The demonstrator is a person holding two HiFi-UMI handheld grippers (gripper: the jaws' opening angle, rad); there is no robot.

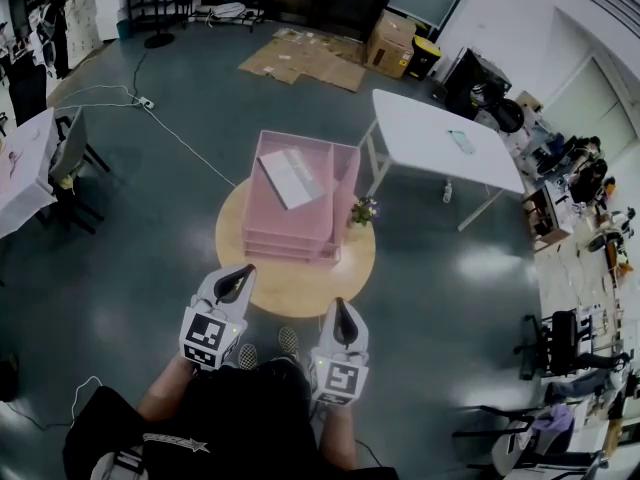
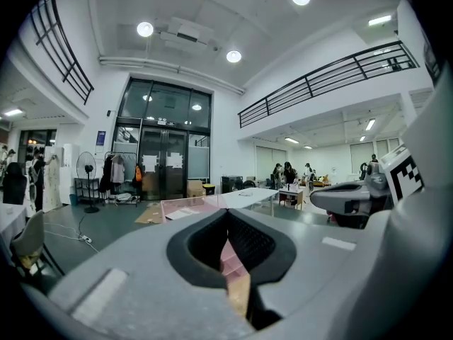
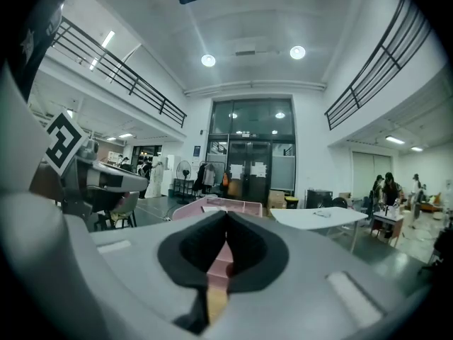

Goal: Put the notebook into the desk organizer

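The pink desk organizer (image 1: 345, 190) stands on a round wooden table (image 1: 300, 286), and the grey-white notebook (image 1: 291, 178) lies flat in its top tray. Both grippers hang low, close to the person's body, short of the table's near edge. My left gripper (image 1: 240, 272) is shut and empty, its tips meeting in the left gripper view (image 2: 228, 214). My right gripper (image 1: 342, 308) is also shut with nothing between its jaws (image 3: 226, 218). Both gripper views look level toward the organizer (image 2: 190, 205) (image 3: 228, 205).
A small pot of flowers (image 1: 363, 210) sits on the round table just right of the organizer. A white folding table (image 1: 440, 138) stands to the back right. Flattened cardboard (image 1: 305, 60) lies on the floor beyond, and chairs (image 1: 70, 158) stand at the left.
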